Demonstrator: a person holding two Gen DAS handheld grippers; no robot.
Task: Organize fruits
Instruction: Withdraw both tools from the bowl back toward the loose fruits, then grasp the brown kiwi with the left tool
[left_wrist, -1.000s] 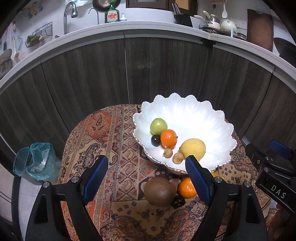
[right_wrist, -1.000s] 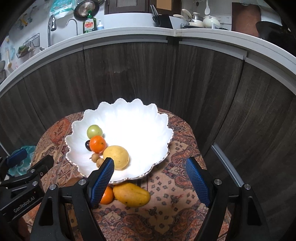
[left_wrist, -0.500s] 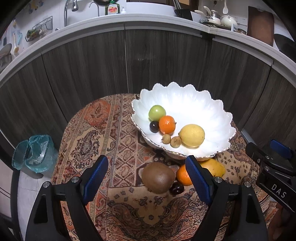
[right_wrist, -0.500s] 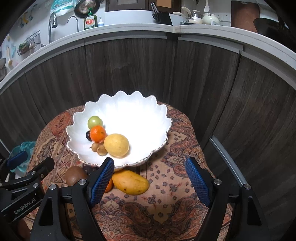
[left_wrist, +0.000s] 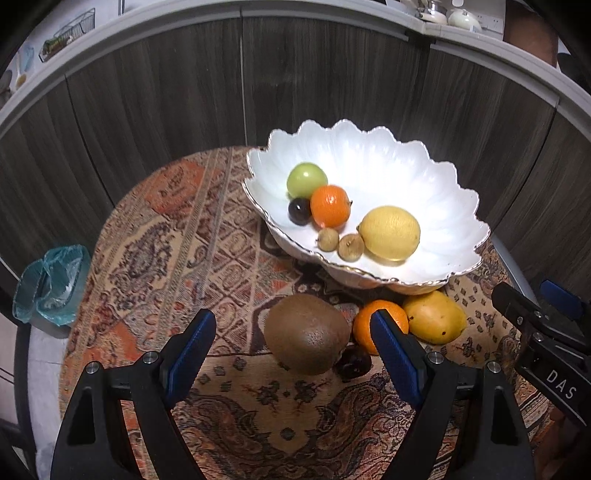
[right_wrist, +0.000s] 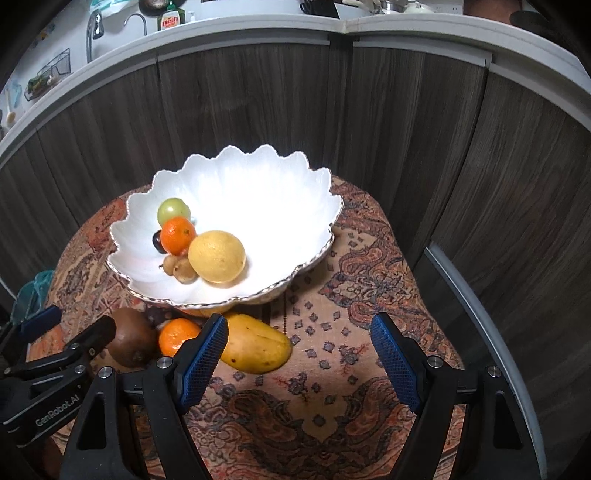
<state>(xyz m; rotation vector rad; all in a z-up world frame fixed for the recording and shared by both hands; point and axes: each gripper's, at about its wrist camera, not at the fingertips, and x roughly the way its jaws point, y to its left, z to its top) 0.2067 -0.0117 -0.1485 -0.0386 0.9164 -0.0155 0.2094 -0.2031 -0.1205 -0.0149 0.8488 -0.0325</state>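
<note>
**Mia:** Where is all the fruit?

**Sam:** Some sits in the white bowl with the wavy rim. There is a green apple, an orange touching it, a dark plum beside them, two small brown fruits and a big yellow lemon.

**Mia:** And the rest?

**Sam:** On the patterned cloth, right in front of the bowl. A brown kiwi, a second orange, a dark little fruit tucked by the kiwi, and a yellow mango. They lie close together (the mango's far end goes under the bowl's rim).

**Mia:** What is the left gripper doing?

**Sam:** Its blue fingers are spread wide and hold nothing. The kiwi lies between them in the left camera view.

**Mia:** And the right gripper?

**Sam:** Spread wide too, with nothing in it. One blue finger is just in front of the mango.

**Mia:** What else is there?

**Sam:** Dark wood cupboards behind, and a blue-green bin down on the floor.
</note>
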